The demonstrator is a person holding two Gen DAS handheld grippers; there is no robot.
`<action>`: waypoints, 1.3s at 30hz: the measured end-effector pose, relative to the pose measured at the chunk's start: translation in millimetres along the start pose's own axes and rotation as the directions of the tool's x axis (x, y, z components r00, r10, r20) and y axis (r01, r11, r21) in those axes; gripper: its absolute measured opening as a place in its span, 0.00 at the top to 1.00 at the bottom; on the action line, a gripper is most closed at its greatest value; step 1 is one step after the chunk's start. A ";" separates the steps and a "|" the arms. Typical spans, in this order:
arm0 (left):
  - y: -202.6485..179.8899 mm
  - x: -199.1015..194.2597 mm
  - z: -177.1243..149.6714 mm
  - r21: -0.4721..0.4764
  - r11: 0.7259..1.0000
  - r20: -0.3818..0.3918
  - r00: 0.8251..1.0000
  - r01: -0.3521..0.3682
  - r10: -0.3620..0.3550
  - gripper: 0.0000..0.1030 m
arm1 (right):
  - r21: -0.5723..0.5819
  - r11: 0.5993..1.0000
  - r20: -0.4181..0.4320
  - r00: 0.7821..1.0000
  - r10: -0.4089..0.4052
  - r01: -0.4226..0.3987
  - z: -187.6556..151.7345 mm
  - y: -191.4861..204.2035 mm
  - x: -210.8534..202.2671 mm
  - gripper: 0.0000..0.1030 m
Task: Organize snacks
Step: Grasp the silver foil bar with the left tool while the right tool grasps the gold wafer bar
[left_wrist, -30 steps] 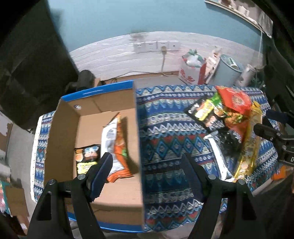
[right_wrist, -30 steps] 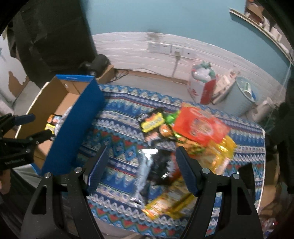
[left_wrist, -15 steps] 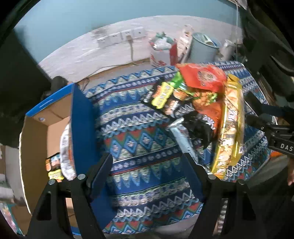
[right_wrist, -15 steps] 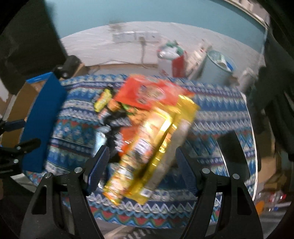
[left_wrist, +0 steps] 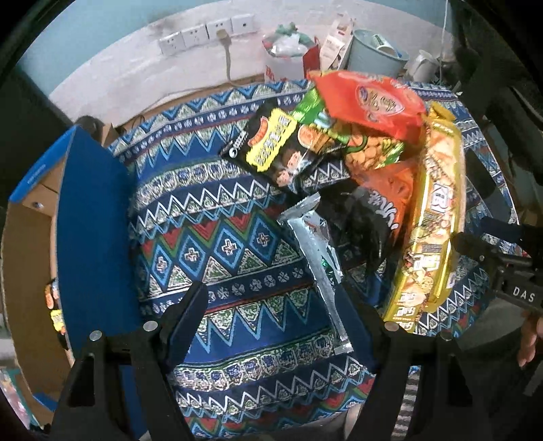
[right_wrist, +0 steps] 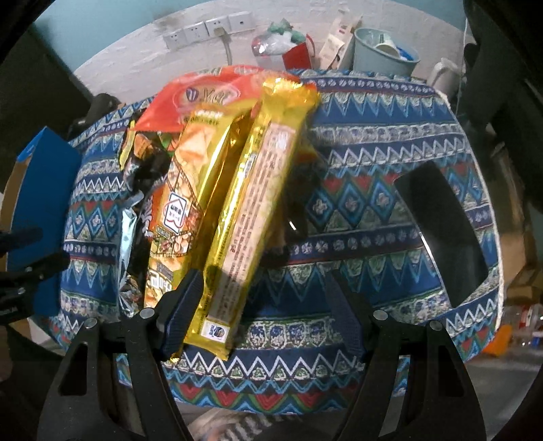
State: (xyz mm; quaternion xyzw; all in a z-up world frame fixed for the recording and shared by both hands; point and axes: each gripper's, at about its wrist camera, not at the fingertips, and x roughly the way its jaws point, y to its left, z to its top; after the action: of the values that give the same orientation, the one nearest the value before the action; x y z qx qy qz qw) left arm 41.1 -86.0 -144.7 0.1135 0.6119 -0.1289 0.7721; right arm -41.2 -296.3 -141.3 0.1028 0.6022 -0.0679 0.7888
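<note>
The cardboard box is seen at far left. Both sets of jaws are held wide, empty — the left gripper over bare cloth, the right gripper nearer, the gold packet lying lengthwise between its fingers.

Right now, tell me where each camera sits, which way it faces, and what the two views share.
Left wrist: on the left tool, looking steeply down at the patterned cloth beside the box; its own open fingers show, plus the right tool at the edge.
Right wrist: on the right tool, looking down at the gold packets; its open fingers straddle their near end.
Shared: the snack pile, cloth, box, wall sockets.
</note>
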 end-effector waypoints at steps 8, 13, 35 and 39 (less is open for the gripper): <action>3.7 14.4 1.2 -0.033 0.999 -0.040 0.999 0.032 -0.034 0.24 | -0.003 1.000 -0.022 1.000 0.021 -0.021 3.9 2.6 11.9 0.30; 1.6 18.9 0.9 -0.029 0.999 -0.050 0.998 0.041 -0.042 0.24 | 0.042 0.998 -0.014 0.999 0.048 -0.047 4.6 -8.2 8.9 0.30; -26.4 81.1 7.4 -0.042 0.997 -0.128 0.989 0.068 -0.073 0.24 | -0.042 0.998 0.033 0.999 -0.035 0.037 13.6 7.5 29.4 0.66; -35.8 90.1 8.5 -0.014 0.999 -0.114 0.992 0.045 -0.046 0.24 | -0.011 1.000 0.018 1.000 -0.006 0.006 17.1 5.9 43.8 0.63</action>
State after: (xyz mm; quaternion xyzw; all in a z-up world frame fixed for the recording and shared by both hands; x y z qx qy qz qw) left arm 56.4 -127.9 -231.2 0.1026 0.6583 -0.1363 0.7331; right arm -12.2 -294.0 -178.7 0.0962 0.5957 -0.0678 0.7945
